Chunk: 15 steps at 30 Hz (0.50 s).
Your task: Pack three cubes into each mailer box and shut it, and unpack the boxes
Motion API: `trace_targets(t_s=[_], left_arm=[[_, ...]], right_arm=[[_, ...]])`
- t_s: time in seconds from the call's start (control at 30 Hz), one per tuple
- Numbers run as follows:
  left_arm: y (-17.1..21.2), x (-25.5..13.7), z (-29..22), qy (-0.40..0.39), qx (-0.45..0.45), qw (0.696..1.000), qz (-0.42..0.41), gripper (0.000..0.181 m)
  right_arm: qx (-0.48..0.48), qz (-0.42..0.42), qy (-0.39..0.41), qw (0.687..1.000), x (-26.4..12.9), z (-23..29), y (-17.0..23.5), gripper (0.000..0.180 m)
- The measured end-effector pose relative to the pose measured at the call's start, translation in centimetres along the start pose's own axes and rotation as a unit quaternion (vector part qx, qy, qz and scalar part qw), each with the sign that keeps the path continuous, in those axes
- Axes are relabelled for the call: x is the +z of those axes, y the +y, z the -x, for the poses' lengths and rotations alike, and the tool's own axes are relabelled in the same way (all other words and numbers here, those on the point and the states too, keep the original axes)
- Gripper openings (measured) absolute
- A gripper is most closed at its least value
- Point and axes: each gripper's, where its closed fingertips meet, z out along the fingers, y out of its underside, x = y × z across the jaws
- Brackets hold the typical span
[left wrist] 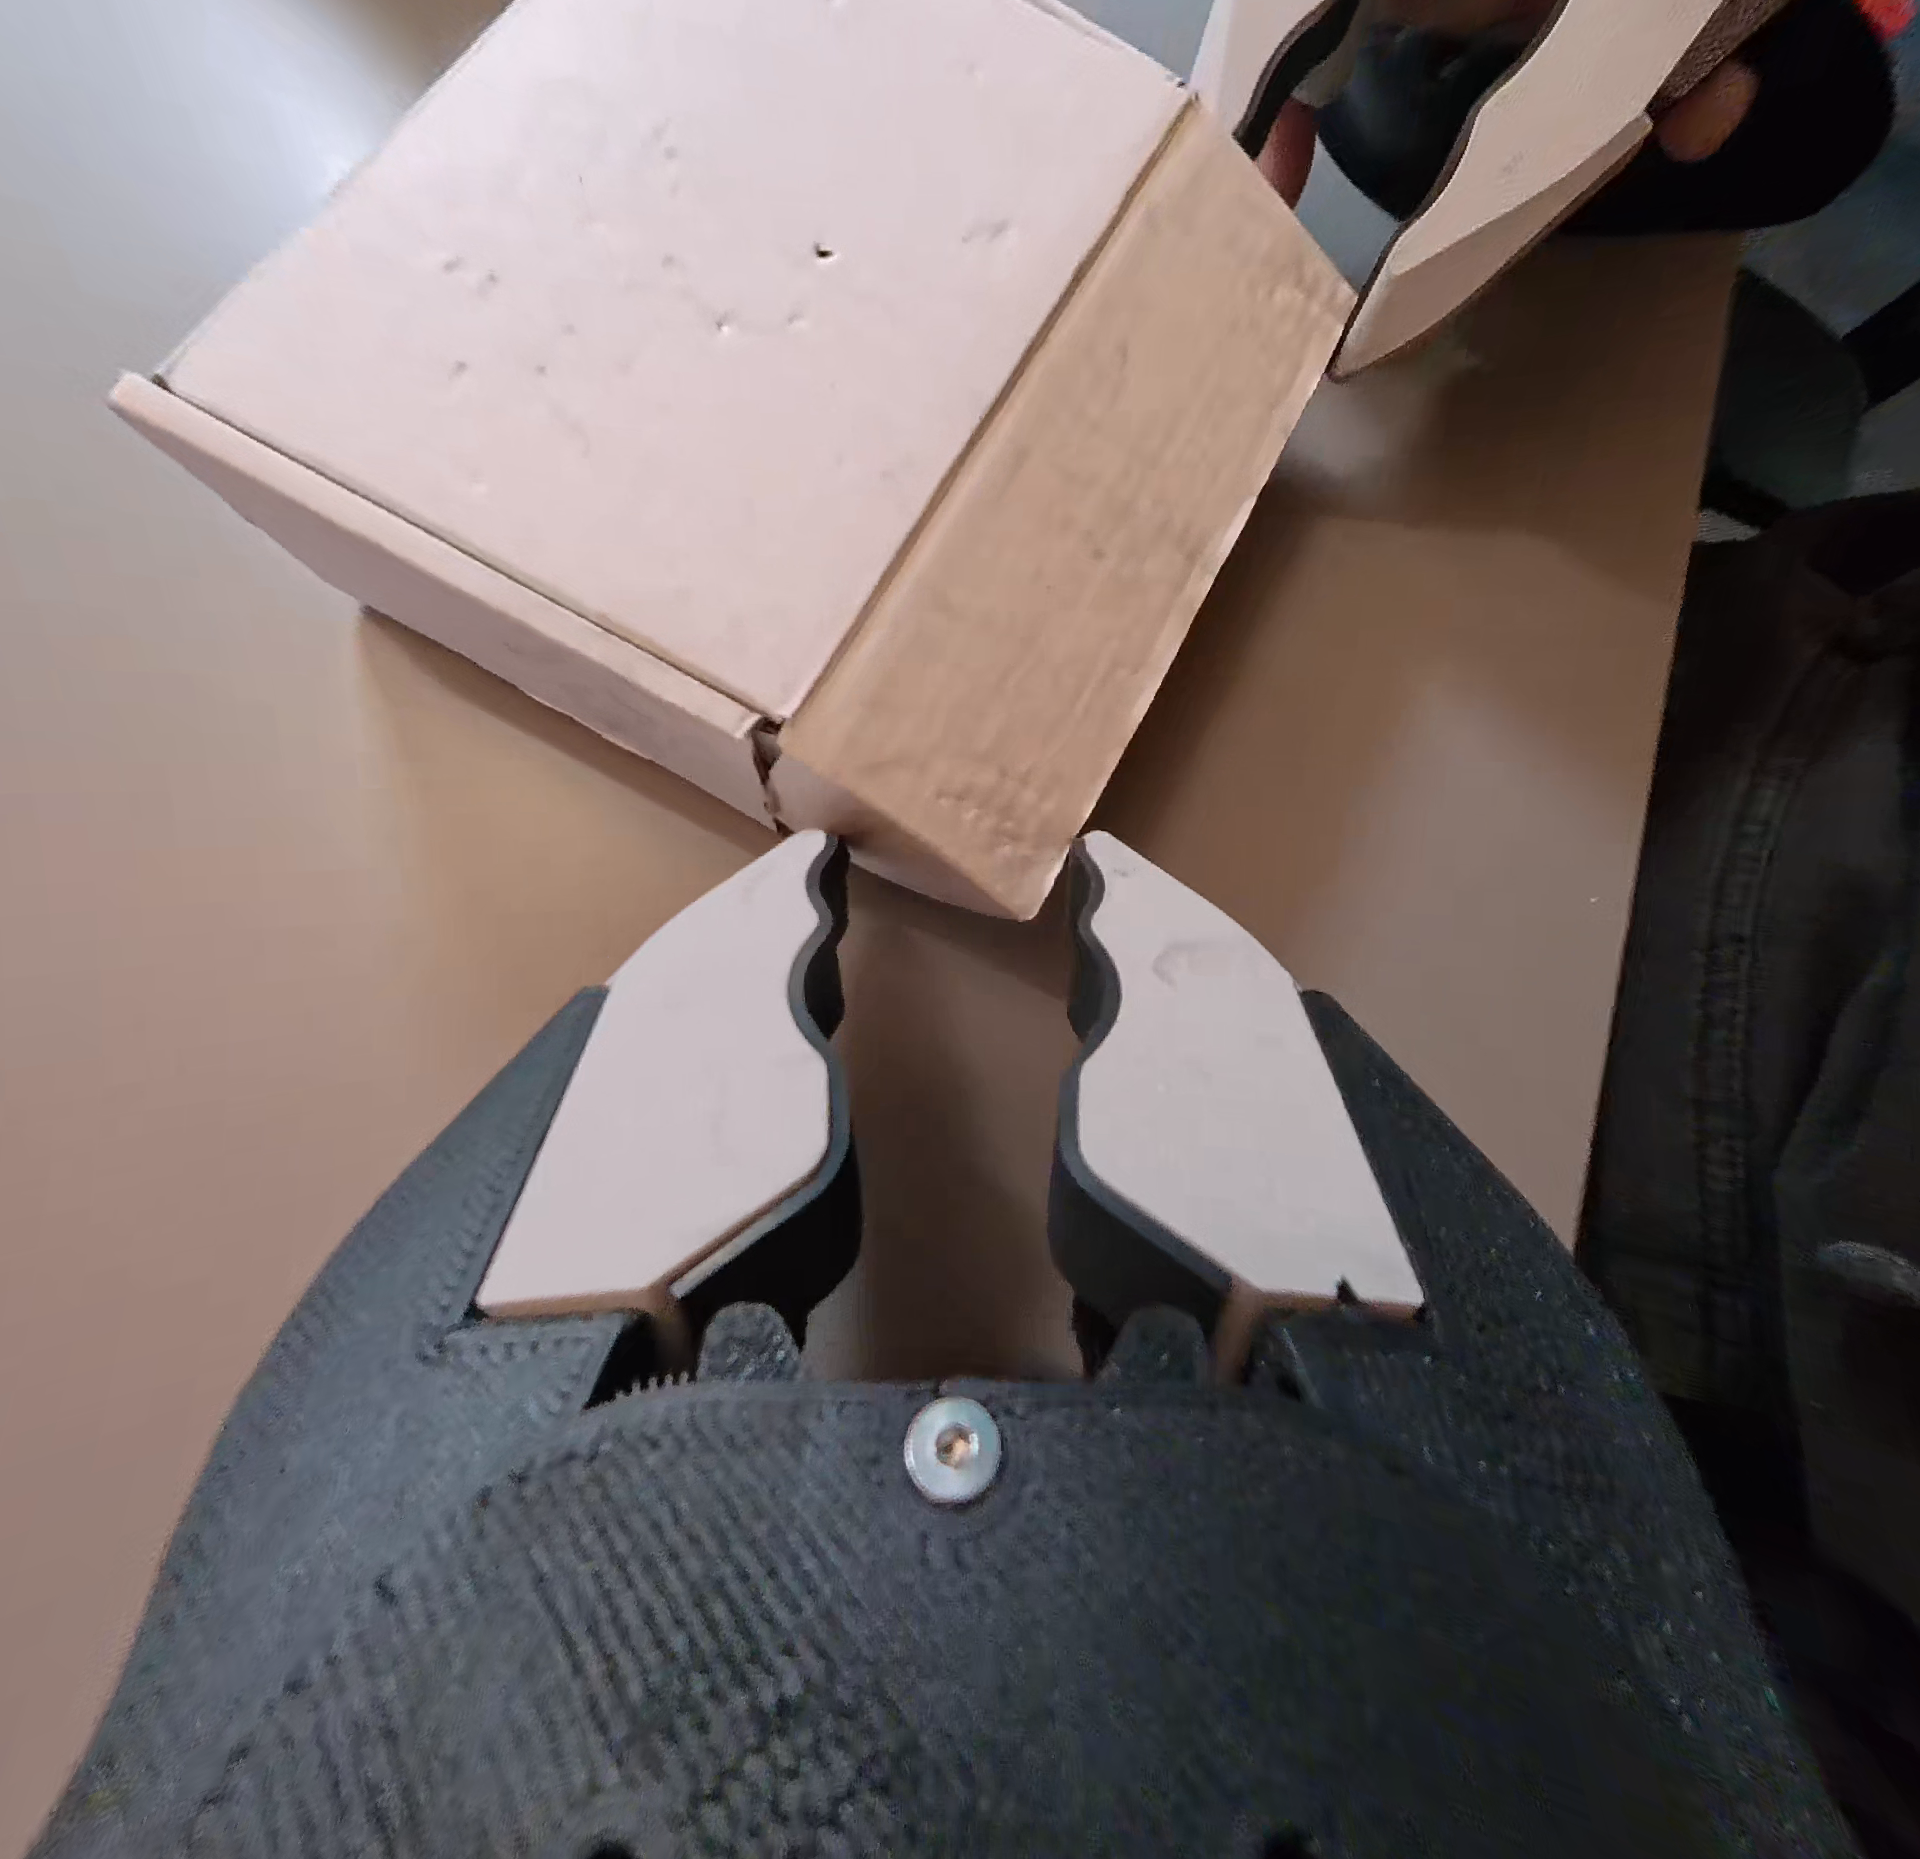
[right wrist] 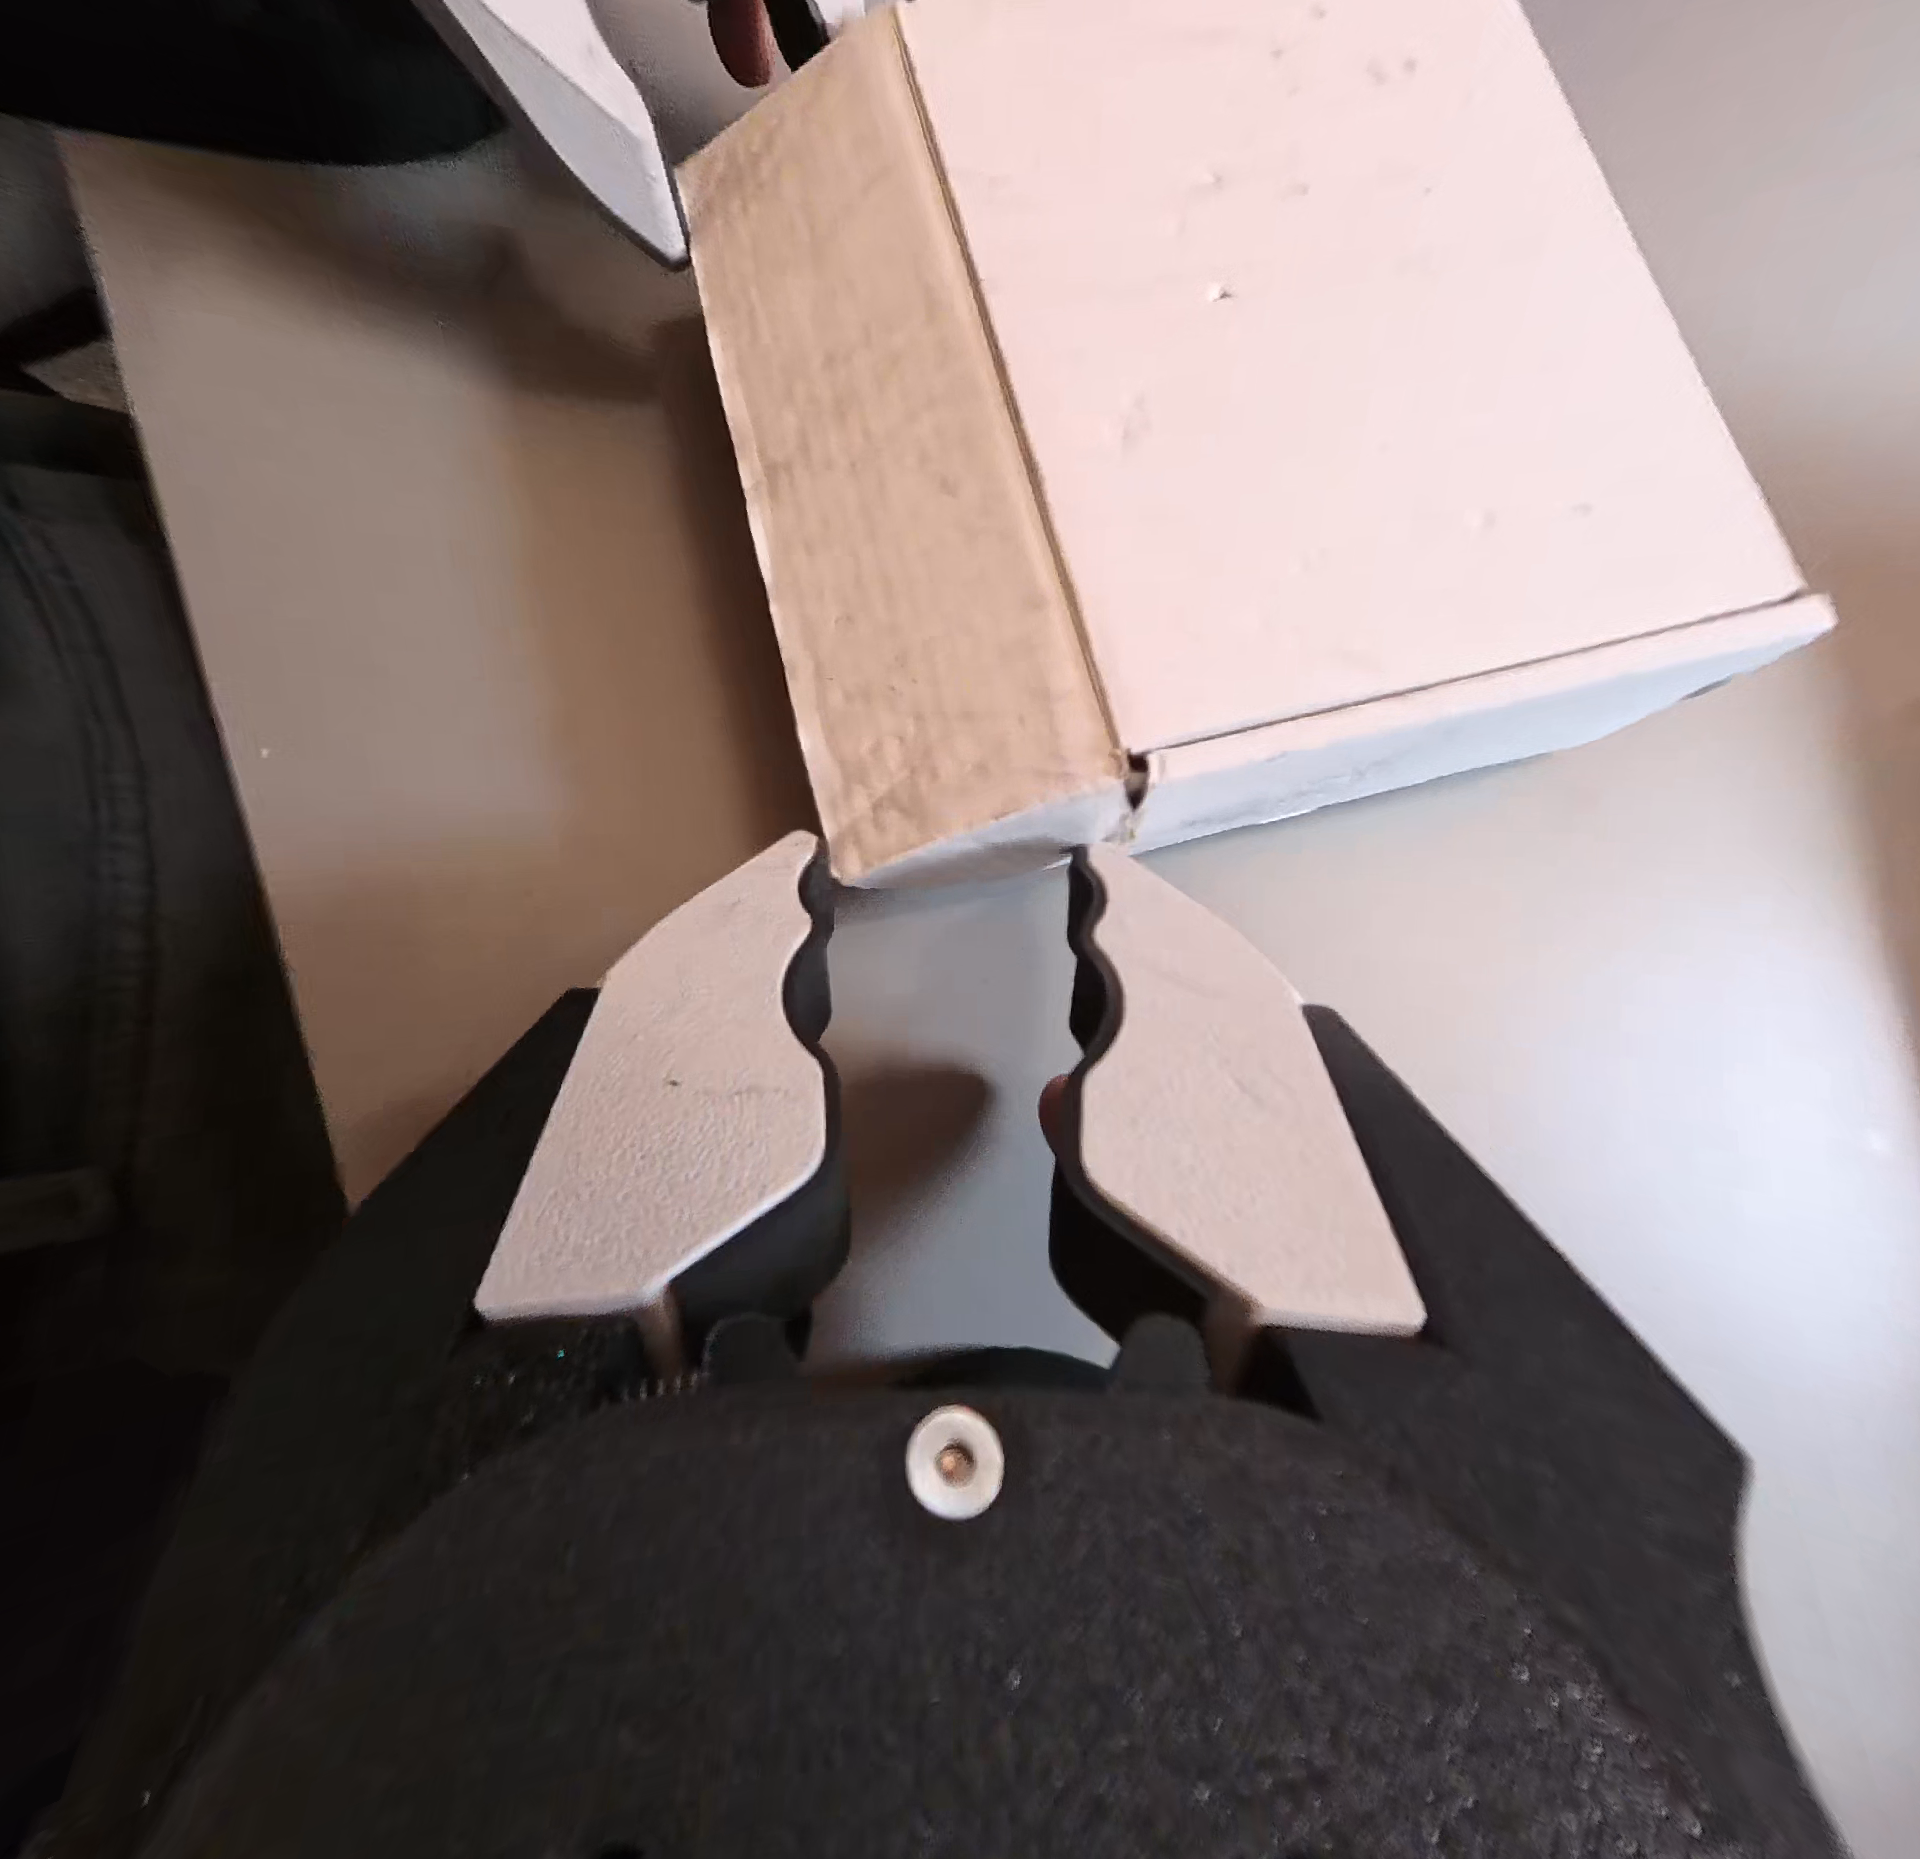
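Observation:
One white mailer box (left wrist: 665, 323) lies on the table with its lid down. Its brown front flap (left wrist: 1060, 521) sticks out untucked and slopes toward the table. My left gripper (left wrist: 956, 859) is open, its fingertips on either side of the flap's near end. My right gripper (left wrist: 1304, 235) is at the flap's other end. In the right wrist view the box (right wrist: 1351, 355) and flap (right wrist: 894, 479) show again. My right gripper (right wrist: 951, 864) is open with the flap's near corner between its tips, and the left gripper (right wrist: 743, 131) is at the far corner. No cubes are visible.
The tan table (left wrist: 260, 926) ends at an edge (left wrist: 1652, 770) close behind the flap. A person's dark clothing (left wrist: 1787, 926) is just past that edge, and shows in the right wrist view (right wrist: 114, 822) too. A gloved hand (left wrist: 1714, 136) holds the right gripper. There is about 15 cm between the tips of the two grippers.

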Motion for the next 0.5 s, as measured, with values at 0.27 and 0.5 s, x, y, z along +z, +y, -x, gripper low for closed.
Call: trace_targets(t_s=[0.27, 0.5], left_arm=[[-0.2, 0.1, -1.0, 0.054, -0.055, 0.997, -0.003, 0.036], [-0.2, -1.1, -0.1, 0.048, -0.064, 0.997, -0.02, 0.036]], right_arm=[[0.091, -0.027, -0.083, 0.992, 0.0, 0.1, -0.2, 0.043], [0.078, -0.029, -0.073, 0.994, -1.1, -0.5, -0.5, 0.047]])
